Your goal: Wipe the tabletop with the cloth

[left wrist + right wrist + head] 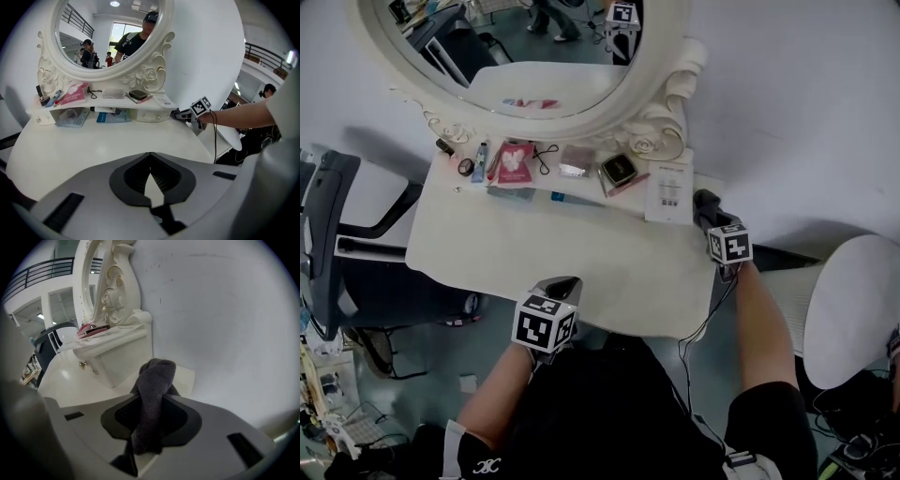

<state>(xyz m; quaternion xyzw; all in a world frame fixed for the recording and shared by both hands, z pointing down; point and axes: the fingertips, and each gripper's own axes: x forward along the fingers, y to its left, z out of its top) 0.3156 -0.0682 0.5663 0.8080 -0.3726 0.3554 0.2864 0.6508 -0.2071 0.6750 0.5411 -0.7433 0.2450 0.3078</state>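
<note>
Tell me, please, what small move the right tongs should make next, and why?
Probably press the cloth onto the tabletop and start sweeping left: the right tongs are shut on the dark cloth at the rear right corner by the wall, with bare surface stretching to their left.

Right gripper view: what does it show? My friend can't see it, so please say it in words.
The right gripper holds a dark grey cloth pinched between its jaws, bunched up over the back corner of a white tabletop. Behind it stand a small white shelf unit, a carved white mirror frame and a plain wall.
</note>
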